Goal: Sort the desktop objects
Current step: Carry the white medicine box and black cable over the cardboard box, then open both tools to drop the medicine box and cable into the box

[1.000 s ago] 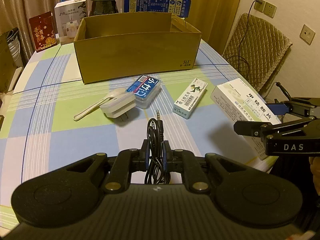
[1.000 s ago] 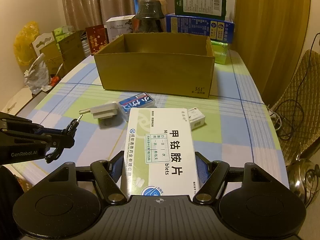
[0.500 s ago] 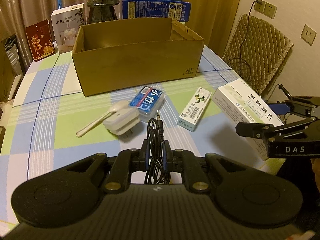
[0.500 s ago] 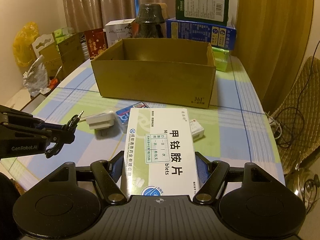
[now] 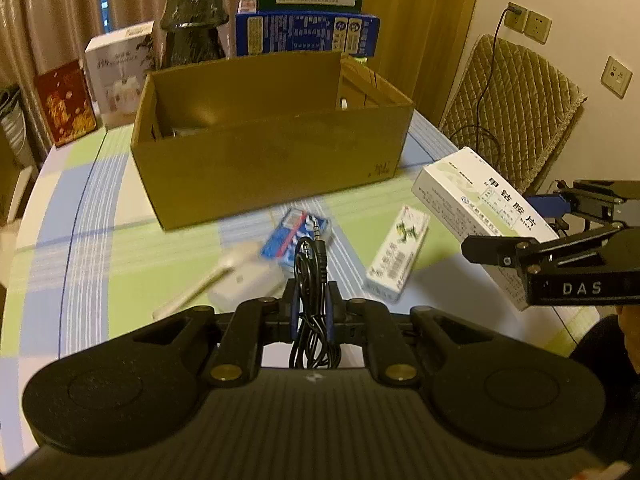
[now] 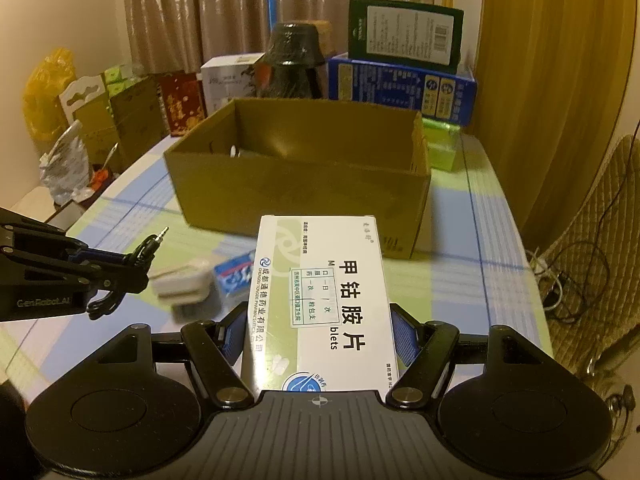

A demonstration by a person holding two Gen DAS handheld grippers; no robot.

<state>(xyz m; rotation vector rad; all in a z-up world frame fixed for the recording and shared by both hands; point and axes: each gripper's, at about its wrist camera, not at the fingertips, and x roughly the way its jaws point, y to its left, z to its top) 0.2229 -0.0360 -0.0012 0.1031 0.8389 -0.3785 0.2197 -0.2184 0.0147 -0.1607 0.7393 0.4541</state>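
My left gripper [image 5: 311, 304] is shut on a coiled black audio cable [image 5: 312, 276], its jack plug pointing up toward the open cardboard box [image 5: 276, 160]. From the right wrist view that cable [image 6: 140, 254] hangs at the left, above the table. My right gripper [image 6: 318, 332] is shut on a large white medicine box [image 6: 320, 300], held flat in the air short of the cardboard box [image 6: 304, 188]. Left on the checked tablecloth are a white charger plug [image 5: 248, 284], a white spoon [image 5: 192, 294], a blue-and-white small case [image 5: 296, 232] and a slim white-green medicine box [image 5: 398, 258].
Behind the cardboard box stand a dark wrapped jar [image 5: 192, 28], a blue carton [image 5: 304, 34] with a green one on top, a white box [image 5: 120, 72] and a red box [image 5: 66, 102]. A quilted chair [image 5: 508, 112] and wall sockets lie to the right. Small items show inside the box.
Both grippers have moved forward toward the cardboard box with their loads, and slightly up. The box looks nearer and its inside shows more. The loose items on the table lie as before.
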